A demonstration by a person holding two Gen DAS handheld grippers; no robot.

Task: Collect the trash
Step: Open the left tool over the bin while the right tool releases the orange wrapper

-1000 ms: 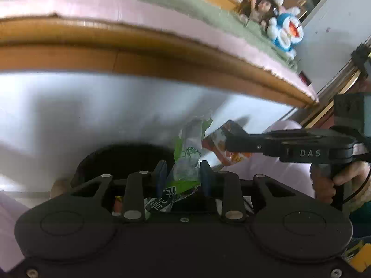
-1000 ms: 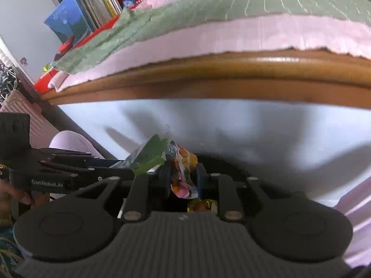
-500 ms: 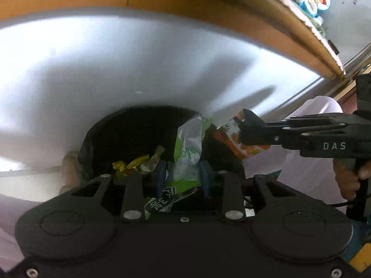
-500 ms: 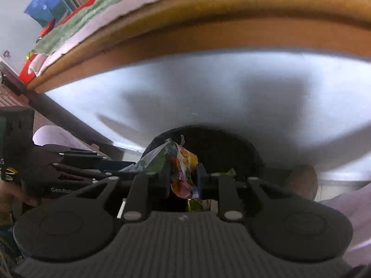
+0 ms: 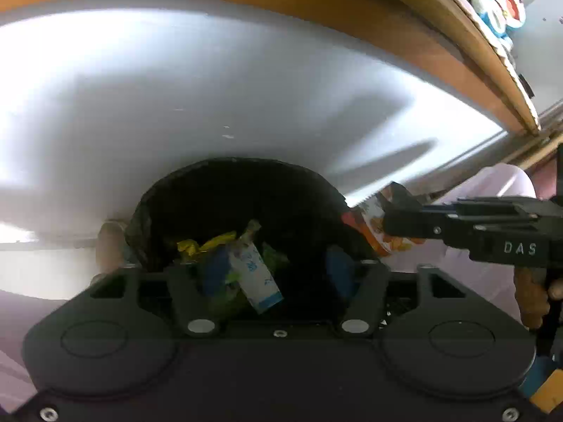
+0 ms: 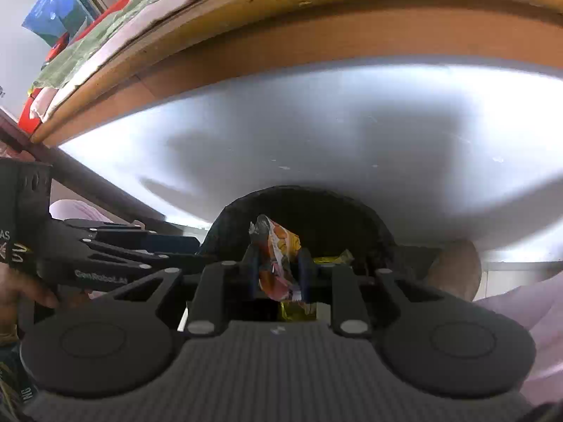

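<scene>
An orange snack wrapper (image 6: 279, 256) sits clenched between the pads of the right gripper (image 6: 278, 267), poised over the mouth of a black bin (image 6: 369, 225). In the left wrist view the same wrapper (image 5: 374, 223) hangs just at the bin's right rim (image 5: 316, 179), not over its middle. The left gripper (image 5: 278, 274) is opening above the bin; its blue pads (image 5: 216, 274) stand apart with nothing pressed between them, and a white and blue wrapper (image 5: 257, 277) appears between them, loose among yellow wrappers (image 5: 204, 244) in the bin. It seems to be dropping or already lying there; I cannot tell which. To finish well, the right gripper should probably move inward until the orange wrapper is clear of the rim, then let go. A light foil may cling to a pad, so a wide release helps. A pale floor (image 5: 176, 88) lies beyond.
</scene>
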